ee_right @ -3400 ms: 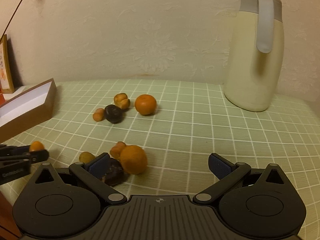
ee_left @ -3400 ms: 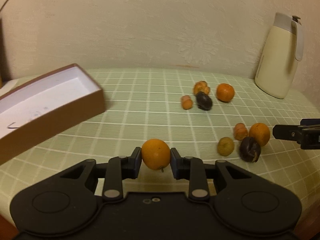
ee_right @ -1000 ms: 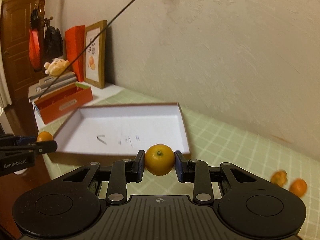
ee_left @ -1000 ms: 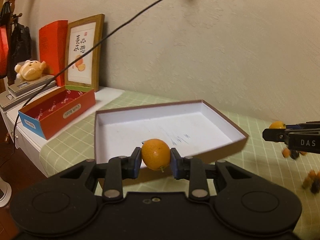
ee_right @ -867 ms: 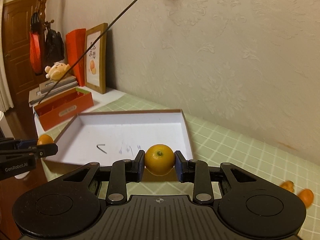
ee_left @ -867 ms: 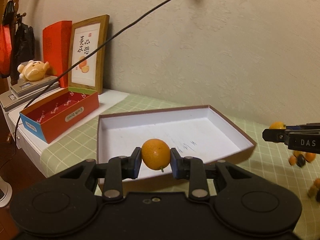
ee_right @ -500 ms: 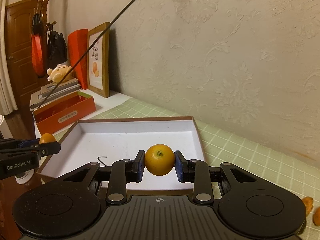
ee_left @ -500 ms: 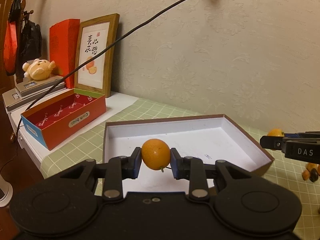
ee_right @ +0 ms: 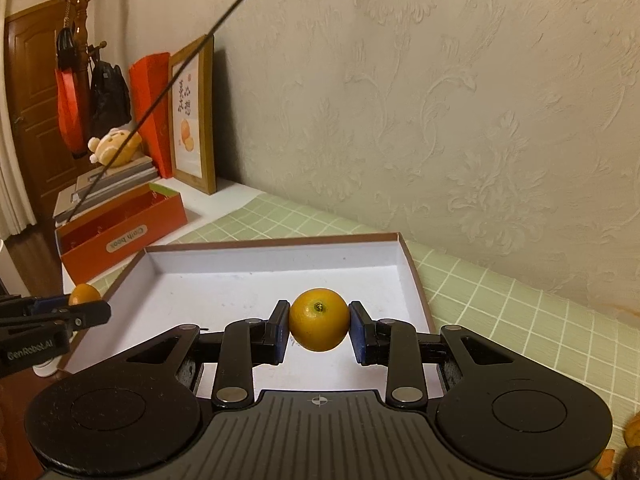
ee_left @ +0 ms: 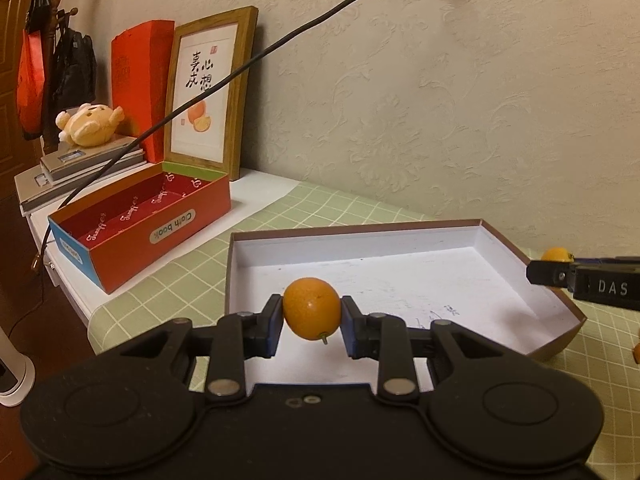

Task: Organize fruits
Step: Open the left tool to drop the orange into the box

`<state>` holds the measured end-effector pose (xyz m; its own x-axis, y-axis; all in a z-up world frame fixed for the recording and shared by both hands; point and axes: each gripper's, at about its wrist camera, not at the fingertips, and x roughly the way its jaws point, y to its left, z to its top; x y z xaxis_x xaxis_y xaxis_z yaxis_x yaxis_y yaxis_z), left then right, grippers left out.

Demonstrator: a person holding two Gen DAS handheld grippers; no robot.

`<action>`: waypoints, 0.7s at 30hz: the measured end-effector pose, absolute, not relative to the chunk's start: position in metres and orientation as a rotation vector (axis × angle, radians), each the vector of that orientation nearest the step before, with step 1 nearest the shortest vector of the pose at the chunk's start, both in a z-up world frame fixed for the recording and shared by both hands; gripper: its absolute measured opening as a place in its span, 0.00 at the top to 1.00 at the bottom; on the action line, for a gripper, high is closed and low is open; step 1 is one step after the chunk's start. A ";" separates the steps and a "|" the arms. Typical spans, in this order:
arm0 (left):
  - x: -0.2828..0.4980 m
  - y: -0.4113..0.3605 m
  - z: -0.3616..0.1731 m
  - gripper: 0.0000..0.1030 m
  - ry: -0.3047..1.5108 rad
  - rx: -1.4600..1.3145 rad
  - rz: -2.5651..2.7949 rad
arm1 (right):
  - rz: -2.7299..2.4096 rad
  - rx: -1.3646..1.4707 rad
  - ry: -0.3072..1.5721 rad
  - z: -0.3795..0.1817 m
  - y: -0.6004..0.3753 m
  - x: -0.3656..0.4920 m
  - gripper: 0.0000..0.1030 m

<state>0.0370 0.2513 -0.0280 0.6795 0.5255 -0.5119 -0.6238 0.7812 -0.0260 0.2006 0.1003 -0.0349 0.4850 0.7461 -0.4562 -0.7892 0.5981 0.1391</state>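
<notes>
Since a second ago we bring both grippers, left gripper (ee_left: 312, 326) and right gripper (ee_right: 319, 330), over the shallow brown white-lined cardboard box (ee_right: 412, 276), jaws each clamping a small round orange, next lowering and releasing inside.

occluded: my left gripper body (ee_left: 312, 420) covers the white box's (ee_left: 400, 240) near wall | cut off: loose fruit (ee_right: 634, 434) at right wrist view's lower right edge | unreadable: scribbles (ee_left: 444, 314) on box floor

Home room: framed picture (ee_left: 208, 88), plush toy (ee_left: 89, 125), coat rack (ee_right: 76, 20)
</notes>
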 end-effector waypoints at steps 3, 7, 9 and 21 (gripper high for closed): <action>0.038 0.256 -0.031 0.80 0.515 -0.215 0.662 | 0.930 -0.106 0.524 -0.041 0.103 0.206 0.69; 0.041 0.259 -0.034 0.68 0.517 -0.216 0.676 | 0.940 -0.110 0.540 -0.049 0.107 0.212 0.67; 0.040 0.257 -0.035 0.05 0.499 -0.198 0.740 | 0.889 -0.128 0.545 -0.055 0.111 0.215 0.00; 0.037 0.257 -0.032 0.09 0.484 -0.182 0.744 | 0.897 -0.077 0.522 -0.065 0.113 0.227 0.00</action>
